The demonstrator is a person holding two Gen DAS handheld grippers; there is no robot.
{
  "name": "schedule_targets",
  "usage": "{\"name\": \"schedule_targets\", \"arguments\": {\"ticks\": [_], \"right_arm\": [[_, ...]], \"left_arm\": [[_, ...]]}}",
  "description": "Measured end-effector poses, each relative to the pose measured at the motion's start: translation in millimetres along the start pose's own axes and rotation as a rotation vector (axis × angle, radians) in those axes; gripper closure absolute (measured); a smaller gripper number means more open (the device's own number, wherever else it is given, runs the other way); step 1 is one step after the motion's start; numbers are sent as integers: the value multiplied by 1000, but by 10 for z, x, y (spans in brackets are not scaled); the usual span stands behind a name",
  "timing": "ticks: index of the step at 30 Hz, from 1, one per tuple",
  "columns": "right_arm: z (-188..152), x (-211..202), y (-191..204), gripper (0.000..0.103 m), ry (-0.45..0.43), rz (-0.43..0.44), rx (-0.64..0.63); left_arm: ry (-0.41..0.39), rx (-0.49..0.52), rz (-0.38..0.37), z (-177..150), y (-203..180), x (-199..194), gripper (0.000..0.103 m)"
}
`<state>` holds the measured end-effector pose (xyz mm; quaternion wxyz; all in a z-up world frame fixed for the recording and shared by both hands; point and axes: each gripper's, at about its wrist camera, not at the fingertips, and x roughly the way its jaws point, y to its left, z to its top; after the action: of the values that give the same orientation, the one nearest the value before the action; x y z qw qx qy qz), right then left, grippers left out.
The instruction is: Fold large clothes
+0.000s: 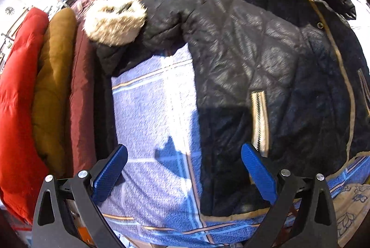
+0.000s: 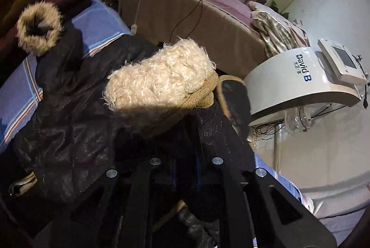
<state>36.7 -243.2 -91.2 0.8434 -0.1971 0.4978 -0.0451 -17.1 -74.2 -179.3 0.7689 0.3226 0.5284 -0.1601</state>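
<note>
Left wrist view. To the far left of the left gripper (image 1: 183,169), three folded garments lie side by side: a red padded one (image 1: 18,97), an ochre one (image 1: 54,76) and a maroon one (image 1: 81,97). Directly ahead of the open jaws, and between them, lies the blue checked blanket (image 1: 150,109), bare at that spot. The blue pads (image 1: 109,172) stand wide apart and grip nothing; the right-hand pad hovers over the hem of the black quilted coat (image 1: 242,51) (contact cannot be judged). The coat spreads ahead and to the right of this gripper, front up, its fur-cuffed sleeve (image 1: 114,21) reaching out to the left toward the folded stack, its zipped pocket (image 1: 260,118) just beyond the right pad.

Right wrist view. Ahead and to the left of the right gripper (image 2: 185,180) the same fur cuff (image 2: 38,28) rests on the blanket (image 2: 97,23). Straight ahead lies the coat's pale fleece collar (image 2: 161,79), with dark coat fabric (image 2: 69,127) draped over the gripper's front. The fingertips are buried in that fabric and out of sight; the jaws are fully closed, and the bunched cloth around them suggests a hold on the coat. Beyond stands a brown-skirted bed (image 2: 185,16); to the right, a white machine (image 2: 289,81) on a stand.
</note>
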Motion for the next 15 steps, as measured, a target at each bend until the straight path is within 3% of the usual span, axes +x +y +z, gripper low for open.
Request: {"name": "schedule_targets", "arguments": {"ticks": [3,6,8,10,12,15], "right_arm": [[-21,208,297,89,38,-56,-17],[-110,307,527,83,59,-116,-115],[-205,312,745,62,54,-145,-232],[-297,268,909,33,31,-206,-333],[-383,92,909,24,-5,-156,-336],[-493,-217,734,24,-28,-74,-213]], "left_arm": [[13,-9,4,-8,8,39,6],[14,-11,-9,31,-16,49,6],[7,1,-14,84,-48,50,6],[-3,19,-15,159,-79,57,6],[-13,32,-12,246,-95,66,6],[-30,41,-15,468,-103,82,6]]}}
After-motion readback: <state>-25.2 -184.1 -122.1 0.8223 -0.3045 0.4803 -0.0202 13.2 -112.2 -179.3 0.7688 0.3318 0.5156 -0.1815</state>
